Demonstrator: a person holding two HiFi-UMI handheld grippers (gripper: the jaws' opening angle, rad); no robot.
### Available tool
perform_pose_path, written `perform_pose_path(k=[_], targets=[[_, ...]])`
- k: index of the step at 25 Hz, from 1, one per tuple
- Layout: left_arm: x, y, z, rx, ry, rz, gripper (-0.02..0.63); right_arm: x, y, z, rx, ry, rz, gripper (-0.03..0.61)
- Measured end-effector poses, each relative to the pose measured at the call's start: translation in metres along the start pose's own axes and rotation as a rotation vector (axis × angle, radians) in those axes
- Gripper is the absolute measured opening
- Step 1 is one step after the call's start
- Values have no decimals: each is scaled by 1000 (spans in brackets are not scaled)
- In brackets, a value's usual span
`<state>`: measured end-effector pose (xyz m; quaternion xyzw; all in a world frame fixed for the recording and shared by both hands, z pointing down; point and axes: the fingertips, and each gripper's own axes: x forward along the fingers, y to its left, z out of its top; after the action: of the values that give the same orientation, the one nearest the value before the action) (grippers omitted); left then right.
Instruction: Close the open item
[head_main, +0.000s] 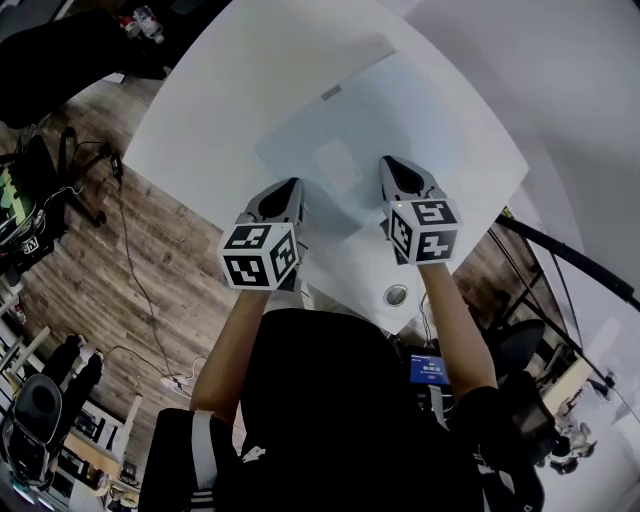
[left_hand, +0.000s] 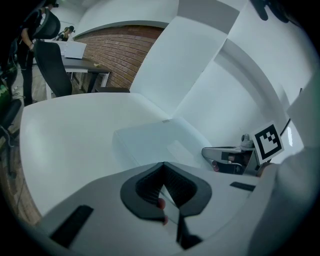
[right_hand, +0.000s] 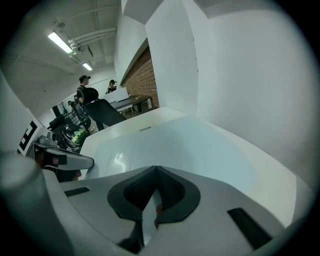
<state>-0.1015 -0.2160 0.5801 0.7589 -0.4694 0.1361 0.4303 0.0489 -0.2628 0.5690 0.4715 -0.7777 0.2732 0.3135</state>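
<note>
White table (head_main: 250, 90), flat laptop (head_main: 400, 110) near its front edge, left tongs (head_main: 296, 183), right tongs (head_main: 386, 161) both pressed together

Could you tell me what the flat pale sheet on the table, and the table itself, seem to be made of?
Sheet: probably thin plastic, pale blue and matt, perhaps slightly translucent, since a lighter square shows in its middle. It lies quite flat, and paper cannot be ruled out.
Table: a smooth white top, likely laminate or painted board. It has a soft even sheen and no visible grain.
</note>
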Motion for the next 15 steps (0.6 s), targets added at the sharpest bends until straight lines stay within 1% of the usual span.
perform_pose_path(k=[7, 12, 15], targets=[[1, 0, 1, -7, 3, -17, 11, 4, 1, 1, -29, 32, 7, 40], [4, 2, 3, 8, 12, -13, 11, 11, 1, 6, -52, 46, 5, 40], [5, 1, 3, -12, 21, -25, 11, 13, 0, 9, -64, 50, 3, 40]])
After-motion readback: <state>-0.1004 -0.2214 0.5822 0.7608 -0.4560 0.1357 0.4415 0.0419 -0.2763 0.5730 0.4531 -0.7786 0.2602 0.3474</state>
